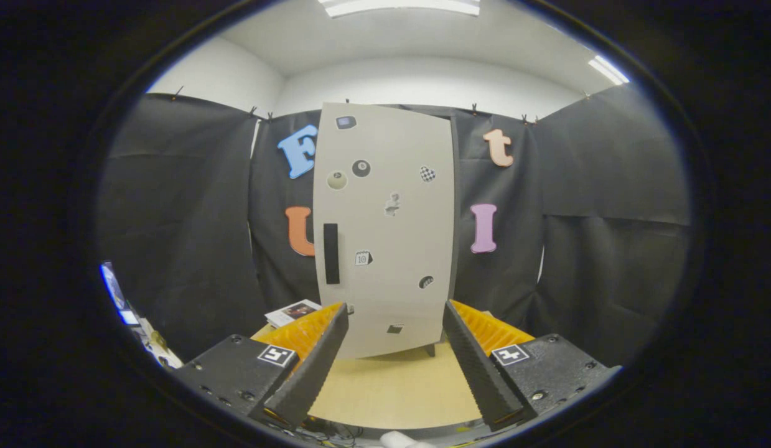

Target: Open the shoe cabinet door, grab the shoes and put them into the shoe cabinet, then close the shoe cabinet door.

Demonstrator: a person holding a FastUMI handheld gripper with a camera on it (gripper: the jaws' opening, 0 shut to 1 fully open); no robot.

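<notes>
A tall pale grey shoe cabinet (385,230) stands upright on a light wooden table (394,389), straight ahead of my fingers. Its door is closed and carries several small stickers. A black vertical handle (331,253) sits near the door's left edge. My gripper (394,314) is open, with nothing between its fingers, and the cabinet's lower part shows in the gap beyond them. The left finger (317,358) and the right finger (475,361) have black ridged pads and orange backs.
A small printed booklet (292,311) lies on the table to the left of the cabinet, behind my left finger. Black cloth walls close the booth behind and on both sides. A lit screen (114,289) stands low on the far left.
</notes>
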